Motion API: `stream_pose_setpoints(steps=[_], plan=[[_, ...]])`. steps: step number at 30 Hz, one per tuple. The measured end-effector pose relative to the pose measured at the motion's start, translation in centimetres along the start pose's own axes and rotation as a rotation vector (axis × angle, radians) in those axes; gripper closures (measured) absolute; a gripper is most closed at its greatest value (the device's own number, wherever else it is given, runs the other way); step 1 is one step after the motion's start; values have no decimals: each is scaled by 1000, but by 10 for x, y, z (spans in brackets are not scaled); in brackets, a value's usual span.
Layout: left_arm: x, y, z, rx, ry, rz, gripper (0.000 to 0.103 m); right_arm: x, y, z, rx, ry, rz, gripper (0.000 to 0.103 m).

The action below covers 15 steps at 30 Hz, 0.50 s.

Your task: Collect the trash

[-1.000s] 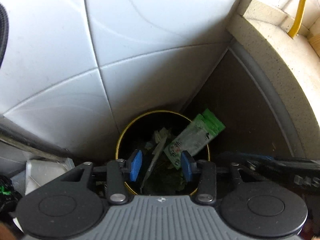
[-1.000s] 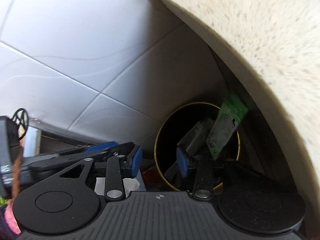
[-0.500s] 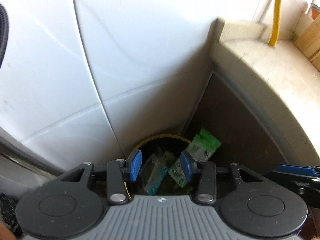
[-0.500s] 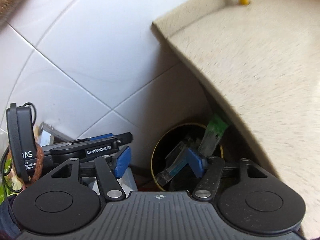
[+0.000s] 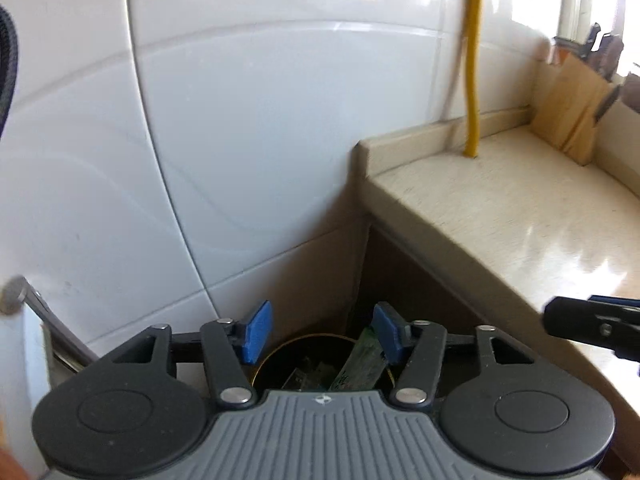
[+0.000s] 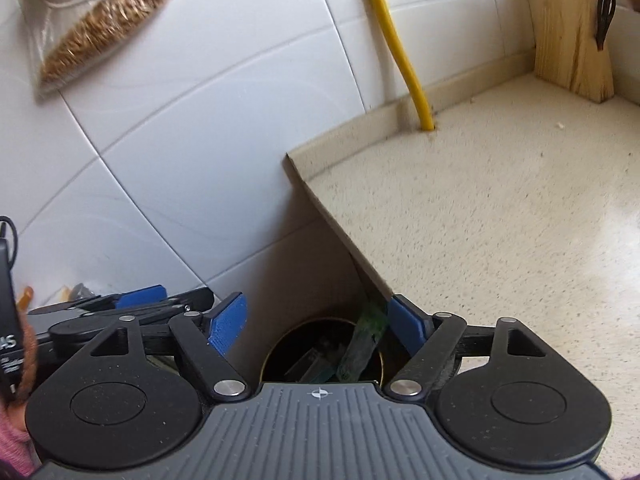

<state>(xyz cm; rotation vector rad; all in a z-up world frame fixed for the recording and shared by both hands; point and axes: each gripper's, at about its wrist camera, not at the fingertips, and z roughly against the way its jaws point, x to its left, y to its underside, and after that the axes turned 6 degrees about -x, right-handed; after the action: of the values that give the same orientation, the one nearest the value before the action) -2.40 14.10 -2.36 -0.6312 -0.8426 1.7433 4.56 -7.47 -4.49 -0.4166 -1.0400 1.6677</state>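
Observation:
A dark round bin with a gold rim [image 5: 276, 354] [image 6: 276, 344] stands on the floor in the corner between the tiled wall and the counter side. A green wrapper [image 5: 362, 364] [image 6: 362, 350] leans out of it among other wrappers. My left gripper [image 5: 322, 330] hangs open well above the bin, nothing between its blue pads. My right gripper [image 6: 316, 326] is also open and empty, above the bin beside the counter edge. The left gripper's fingers [image 6: 140, 300] show at the right view's left.
A speckled beige counter [image 6: 480, 208] [image 5: 500, 208] fills the right, with a yellow hose [image 6: 394, 36] [image 5: 472, 60] rising from it and a wooden knife block [image 6: 568, 32] at the back. White wall tiles [image 5: 220, 140] lie behind. A bag of grain [image 6: 100, 24] hangs upper left.
Both grippers have risen away from the bin, which now looks small and low in each view; the counter top and hose have come into sight. Both jaws stay open and empty.

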Motion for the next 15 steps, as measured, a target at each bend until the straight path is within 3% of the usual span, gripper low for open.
stream_pose_setpoints(steps=[7,15], plan=[[-11,-10,43,-82,-21,-12,34,1,-8,19,-35,-29,25,18],[-26,7,63,-61,-69,16,31,7,-5,38,-6,-34,65,17]])
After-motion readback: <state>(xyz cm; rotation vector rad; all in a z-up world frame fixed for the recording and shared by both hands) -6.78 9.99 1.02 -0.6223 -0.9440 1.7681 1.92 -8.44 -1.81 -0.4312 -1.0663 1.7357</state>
